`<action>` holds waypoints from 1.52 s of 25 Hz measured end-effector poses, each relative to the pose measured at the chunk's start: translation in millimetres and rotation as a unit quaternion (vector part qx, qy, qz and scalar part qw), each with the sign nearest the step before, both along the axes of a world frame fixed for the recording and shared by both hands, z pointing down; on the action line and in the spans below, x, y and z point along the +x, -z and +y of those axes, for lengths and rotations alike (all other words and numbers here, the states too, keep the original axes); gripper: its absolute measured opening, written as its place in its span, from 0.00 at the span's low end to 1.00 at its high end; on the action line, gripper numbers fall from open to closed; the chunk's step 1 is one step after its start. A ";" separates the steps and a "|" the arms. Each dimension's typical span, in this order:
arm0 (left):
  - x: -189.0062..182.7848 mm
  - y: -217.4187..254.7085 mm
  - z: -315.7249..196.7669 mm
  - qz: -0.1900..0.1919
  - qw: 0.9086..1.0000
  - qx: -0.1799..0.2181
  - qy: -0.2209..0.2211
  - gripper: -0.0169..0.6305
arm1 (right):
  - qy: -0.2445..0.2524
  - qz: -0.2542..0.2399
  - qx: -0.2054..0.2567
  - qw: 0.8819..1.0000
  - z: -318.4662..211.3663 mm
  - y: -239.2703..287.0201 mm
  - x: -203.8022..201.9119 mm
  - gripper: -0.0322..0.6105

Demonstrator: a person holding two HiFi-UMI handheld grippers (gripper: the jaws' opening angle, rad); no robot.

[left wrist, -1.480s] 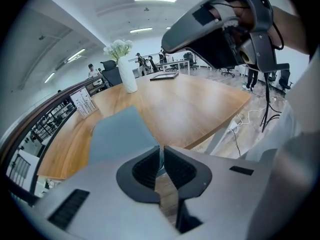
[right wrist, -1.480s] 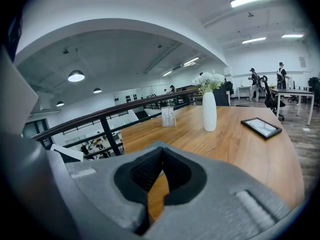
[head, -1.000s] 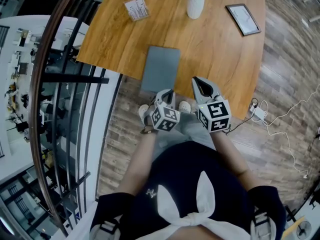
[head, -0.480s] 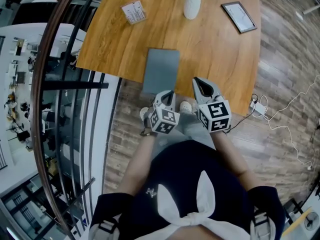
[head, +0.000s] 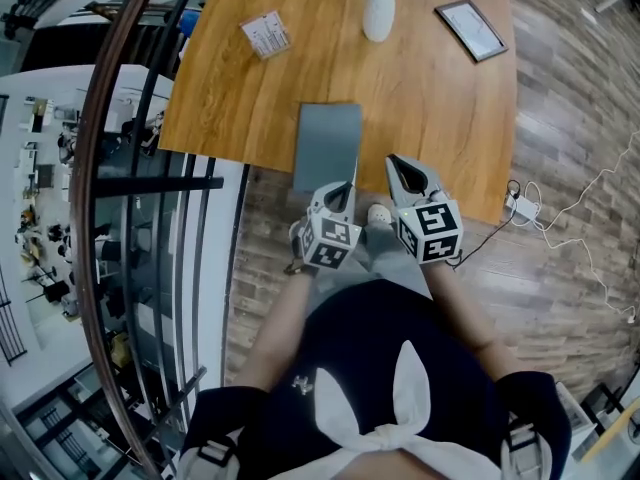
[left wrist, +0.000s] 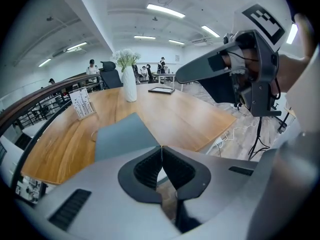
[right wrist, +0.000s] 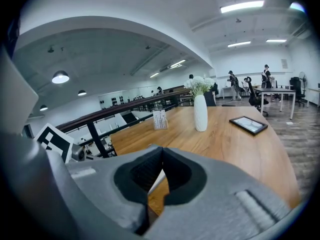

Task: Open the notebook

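Notebook (head: pixel 328 146): grey, closed, flat on the table (head: pixel 440 108), near its 6 o'clock edge in the head view.
Left tongs (head: pixel 342 188): pressed together, nothing between them, tip just beside the notebook's 6 o'clock end.
Right tongs (head: pixel 397 166): pressed together, empty, between 3 and 4 o'clock of the notebook.
Vase (head: pixel 378 15): white, at 1 o'clock of the notebook.
Picture frame (head: pixel 470 30): at 2 o'clock.
Card stand (head: pixel 264 34): at 11 o'clock.

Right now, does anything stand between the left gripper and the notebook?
Nothing visible does. The closed notebook lies at the near edge of the table, directly ahead of the left gripper; the vase stands far behind it.
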State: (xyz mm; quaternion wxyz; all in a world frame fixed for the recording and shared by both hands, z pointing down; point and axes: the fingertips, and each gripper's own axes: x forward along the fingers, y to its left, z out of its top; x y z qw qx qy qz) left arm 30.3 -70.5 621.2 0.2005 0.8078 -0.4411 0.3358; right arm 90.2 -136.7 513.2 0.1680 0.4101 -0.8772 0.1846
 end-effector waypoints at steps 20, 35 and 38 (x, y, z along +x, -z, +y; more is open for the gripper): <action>-17.2 32.6 -3.6 0.048 0.998 0.015 -0.028 0.06 | -0.044 0.005 0.000 0.999 19.2 5.5 -18.0 0.05; -44.9 70.1 -5.0 0.067 0.996 0.038 -0.038 0.06 | -0.047 0.013 0.007 0.999 32.2 17.6 -46.8 0.05; -51.4 73.0 -6.8 0.071 0.996 0.039 -0.038 0.06 | -0.048 0.014 0.008 0.999 30.9 18.0 -53.5 0.05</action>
